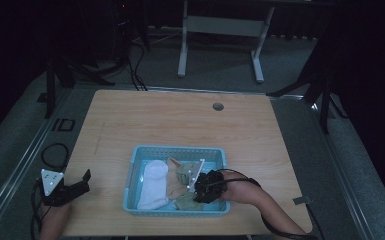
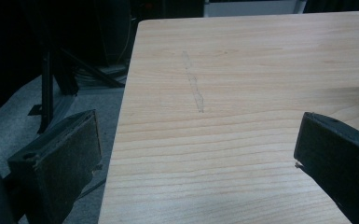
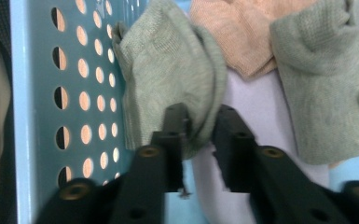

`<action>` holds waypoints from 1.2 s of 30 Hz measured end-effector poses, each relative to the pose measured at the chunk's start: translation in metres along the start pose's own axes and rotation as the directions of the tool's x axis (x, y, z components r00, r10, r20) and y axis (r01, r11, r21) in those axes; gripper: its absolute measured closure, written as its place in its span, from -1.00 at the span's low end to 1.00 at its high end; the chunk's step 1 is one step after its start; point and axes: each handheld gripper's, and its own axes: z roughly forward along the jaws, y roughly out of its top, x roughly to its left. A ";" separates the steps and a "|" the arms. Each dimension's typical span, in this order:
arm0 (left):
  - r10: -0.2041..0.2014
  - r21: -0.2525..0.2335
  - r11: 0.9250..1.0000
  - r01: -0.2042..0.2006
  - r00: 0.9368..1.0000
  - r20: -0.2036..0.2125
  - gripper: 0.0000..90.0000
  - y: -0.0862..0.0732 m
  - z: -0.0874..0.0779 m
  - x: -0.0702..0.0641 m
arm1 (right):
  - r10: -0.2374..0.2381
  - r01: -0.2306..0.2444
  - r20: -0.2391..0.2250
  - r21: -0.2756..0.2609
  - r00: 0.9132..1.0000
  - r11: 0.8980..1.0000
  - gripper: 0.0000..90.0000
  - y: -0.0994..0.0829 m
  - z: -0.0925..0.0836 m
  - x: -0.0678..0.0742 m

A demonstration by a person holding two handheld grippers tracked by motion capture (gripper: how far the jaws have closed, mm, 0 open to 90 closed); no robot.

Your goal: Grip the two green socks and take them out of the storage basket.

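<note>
The right gripper (image 3: 198, 135), reaching into the perforated blue plastic basket (image 3: 32, 93), pinches the near edge of a sage-green knit sock (image 3: 168, 70) that stretches away beyond its jaws, while the left gripper (image 1: 72, 189) rests spread and empty, well apart.

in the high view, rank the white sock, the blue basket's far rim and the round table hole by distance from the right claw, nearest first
1. white sock, in the basket, left of the right claw.
2. blue basket's far rim, beyond the claw.
3. round table hole, near the table's far edge.
</note>
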 end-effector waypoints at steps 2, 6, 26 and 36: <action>0.001 0.002 1.000 -0.001 1.000 0.000 -0.99 0.000 0.000 0.000 | -0.013 0.013 0.009 -0.004 1.000 1.000 0.80 0.000 -0.001 0.002; 0.000 0.001 1.000 0.000 1.000 -0.001 -0.99 0.000 0.000 0.000 | -0.029 0.029 0.014 -0.006 0.999 1.000 0.84 0.001 -0.006 0.004; 0.001 0.004 1.000 -0.001 1.000 -0.004 -0.99 0.000 0.000 0.000 | -0.010 0.017 0.061 -0.105 0.998 0.994 0.86 0.000 -0.055 0.004; -0.001 0.006 1.000 0.001 1.000 -0.007 -0.99 0.000 0.001 0.000 | 0.012 0.006 0.114 -0.154 0.993 0.988 0.86 -0.008 -0.088 -0.001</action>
